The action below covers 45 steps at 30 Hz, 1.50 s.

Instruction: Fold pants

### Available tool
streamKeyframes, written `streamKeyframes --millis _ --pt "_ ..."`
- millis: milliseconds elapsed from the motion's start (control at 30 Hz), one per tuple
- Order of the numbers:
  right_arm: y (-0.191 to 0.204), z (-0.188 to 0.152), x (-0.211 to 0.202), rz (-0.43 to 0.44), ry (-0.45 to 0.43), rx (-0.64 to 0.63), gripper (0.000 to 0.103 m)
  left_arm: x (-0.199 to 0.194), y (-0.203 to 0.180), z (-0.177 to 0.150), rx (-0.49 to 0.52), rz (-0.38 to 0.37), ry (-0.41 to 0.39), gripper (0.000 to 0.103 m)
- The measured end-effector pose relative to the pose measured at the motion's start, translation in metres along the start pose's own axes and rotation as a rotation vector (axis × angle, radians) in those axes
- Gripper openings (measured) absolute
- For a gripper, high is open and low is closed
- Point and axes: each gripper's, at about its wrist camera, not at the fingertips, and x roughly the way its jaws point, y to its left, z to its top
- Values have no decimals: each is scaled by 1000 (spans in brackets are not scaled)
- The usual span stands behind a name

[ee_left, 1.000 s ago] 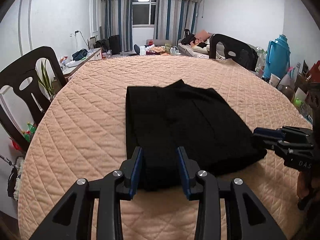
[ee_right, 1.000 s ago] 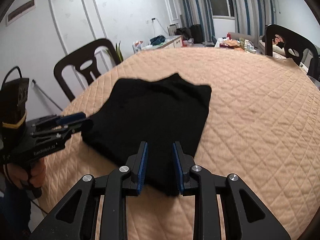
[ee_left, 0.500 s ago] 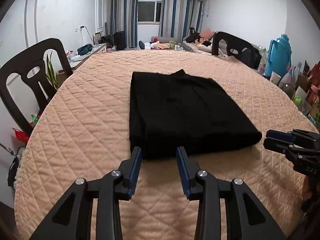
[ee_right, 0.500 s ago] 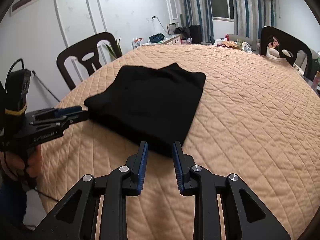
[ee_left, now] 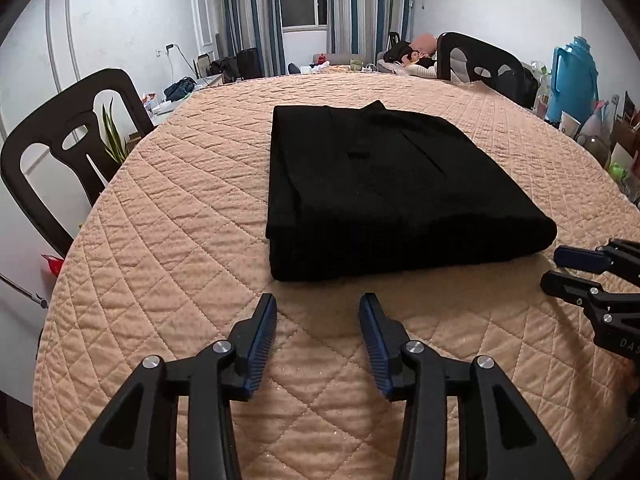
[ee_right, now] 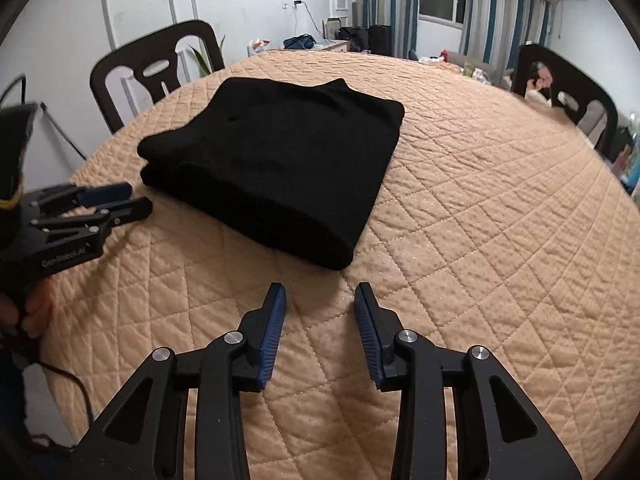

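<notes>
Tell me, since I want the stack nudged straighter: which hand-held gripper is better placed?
Neither clearly. The left hand-held gripper and right hand-held gripper both hang open and empty, each before a near corner of the folded pants.

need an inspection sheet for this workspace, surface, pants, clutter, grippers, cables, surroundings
surface: round table under a peach quilted cover, bare around the pants.
job's things: black pants folded into a flat rectangular stack, lying free.
clutter: nothing seen on the cover.
grippers: left gripper and right gripper both open, jaws just widened, nothing between the fingers, both short of the pants' near edge.
cables: black cable hanging below the hand at the left gripper.
surroundings: black chairs, striped curtains, blue jug.
</notes>
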Motion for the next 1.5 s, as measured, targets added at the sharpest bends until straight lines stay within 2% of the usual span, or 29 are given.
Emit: streamKeyframes --millis 100,333,733,867,1167,1333,1500 --pt "0 -2 -2 -25 1 17 41 0 1 -1 -4 17 1 57" --pt "0 -6 -4 -42 -1 33 45 1 1 -2 3 11 5 62" --pt "2 -6 -4 -39 -3 39 46 2 1 -2 1 4 7 67" --pt "5 -9 -8 -77 -9 55 47 2 1 -2 2 6 7 68" --pt "2 -18 -13 -90 -28 86 48 3 2 -2 3 12 7 70" --pt "1 -18 -14 -88 -28 86 48 4 3 -3 -8 13 15 77" --pt "0 -18 -14 -90 -27 83 48 5 4 -2 -10 5 22 79"
